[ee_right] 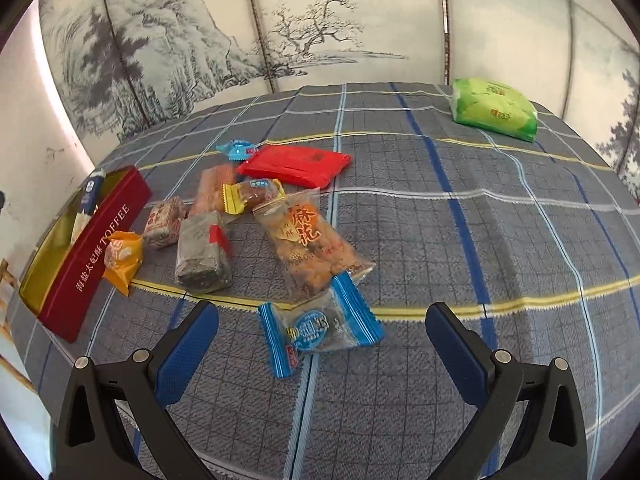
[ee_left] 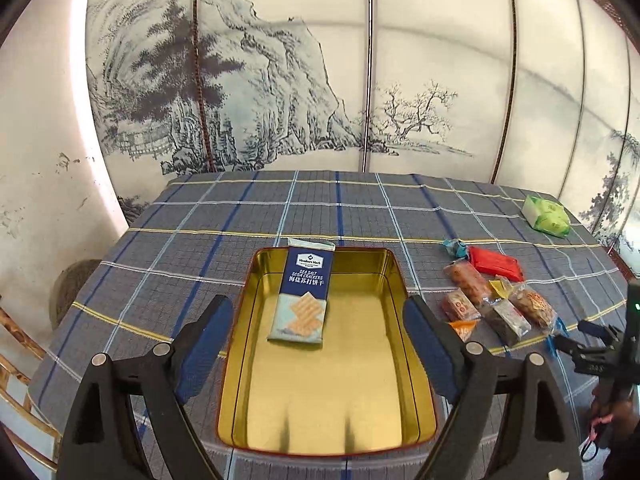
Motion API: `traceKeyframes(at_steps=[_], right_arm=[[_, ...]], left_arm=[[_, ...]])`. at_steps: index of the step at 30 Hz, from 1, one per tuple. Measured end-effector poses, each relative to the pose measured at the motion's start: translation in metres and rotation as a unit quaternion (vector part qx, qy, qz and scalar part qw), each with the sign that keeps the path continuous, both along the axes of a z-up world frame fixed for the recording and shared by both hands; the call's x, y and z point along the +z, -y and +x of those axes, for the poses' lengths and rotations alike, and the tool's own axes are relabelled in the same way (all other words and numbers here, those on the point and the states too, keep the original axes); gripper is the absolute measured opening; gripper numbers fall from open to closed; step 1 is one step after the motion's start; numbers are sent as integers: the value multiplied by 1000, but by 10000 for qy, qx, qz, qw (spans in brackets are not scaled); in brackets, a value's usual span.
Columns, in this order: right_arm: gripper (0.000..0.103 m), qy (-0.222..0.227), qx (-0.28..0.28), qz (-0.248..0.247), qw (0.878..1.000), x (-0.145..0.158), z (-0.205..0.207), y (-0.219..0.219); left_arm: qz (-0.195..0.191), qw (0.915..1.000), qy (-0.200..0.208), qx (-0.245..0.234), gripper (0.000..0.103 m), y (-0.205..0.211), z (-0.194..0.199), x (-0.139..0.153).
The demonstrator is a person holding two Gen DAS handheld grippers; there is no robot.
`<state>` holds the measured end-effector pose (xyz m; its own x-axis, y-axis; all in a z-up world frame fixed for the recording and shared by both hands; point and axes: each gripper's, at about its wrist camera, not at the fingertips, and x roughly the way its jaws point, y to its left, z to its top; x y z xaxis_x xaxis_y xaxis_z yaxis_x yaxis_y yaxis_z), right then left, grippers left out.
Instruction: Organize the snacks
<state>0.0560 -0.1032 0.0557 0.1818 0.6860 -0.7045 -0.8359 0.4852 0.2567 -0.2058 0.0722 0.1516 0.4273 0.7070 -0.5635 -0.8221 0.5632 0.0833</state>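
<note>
Plaid-covered surface (ee_left: 320,208) before painted screen. Cracker pack (ee_left: 303,298) propped in gold tin (ee_left: 392,280), far-left part. Snack pile (ee_right: 256,216) lies right of tin. Left tongs (ee_left: 319,330), right tongs (ee_right: 322,334) spread wide, nothing gripped.

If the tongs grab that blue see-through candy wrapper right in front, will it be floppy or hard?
Probably floppy at the ends: the blue-edged wrapper has thin, crinkled, see-through film. The dark lump in its middle looks firmer, so squeezing there should hold better. It likely weighs little and, lying flat on the tablecloth, shouldn't roll, though the shiny film may slip. The right tongs are open around it.
</note>
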Motion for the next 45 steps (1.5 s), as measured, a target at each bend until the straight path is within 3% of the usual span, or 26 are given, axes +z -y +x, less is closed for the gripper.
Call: traceKeyframes(at_steps=[5,6,7,9,14,15,19,21,25,31,36,38,40,42,45], right_arm=[[97,226,289,-308,9989,-5,-3,-14],[89,190,356,-353,9986,-9,-4,-15],[72,139,424,-396,9982,-11,-4,-16],[54,226,488,-395,9978,-11,-6,-15],[36,23,599,-139,9981,-4,-15,0],[27,-21,613,-58,9981,-1,-19,4],[25,80,779,195,9967,18,-45,12],[18,218,888,235,9955,28,-56,6],[16,283,1170,397,9919,49,-73,-14],[16,353,1766,756,9807,90,-103,-63],[18,368,1908,611,9790,100,-104,-77],[31,553,1743,246,9828,87,-97,-62],[75,326,1553,-3,9873,69,-86,-45],[84,216,1413,-177,9896,50,-84,-30],[84,212,1393,-307,9895,35,-89,-25]], left_arm=[[-62,9999,93,-27,85,19,-17,-10],[-87,9999,118,0,85,20,-20,-12],[-115,9998,136,28,85,19,-24,-14],[-221,9995,184,138,85,16,-29,-19],[-386,9984,208,356,85,10,-45,-30],[-325,9981,231,462,85,9,-50,-31],[-225,9959,425,770,85,4,-72,-33],[-337,9946,456,872,85,-1,-80,-35],[-300,9934,535,967,85,1,-92,-35],[-188,9936,524,979,85,7,-103,-34],[-144,9945,521,893,85,11,-111,-32],[-95,9948,578,829,87,14,-114,-31],[-52,9950,612,789,89,15,-114,-31],[-120,9955,614,711,89,14,-108,-35],[-279,9962,602,566,89,16,-98,-40]])
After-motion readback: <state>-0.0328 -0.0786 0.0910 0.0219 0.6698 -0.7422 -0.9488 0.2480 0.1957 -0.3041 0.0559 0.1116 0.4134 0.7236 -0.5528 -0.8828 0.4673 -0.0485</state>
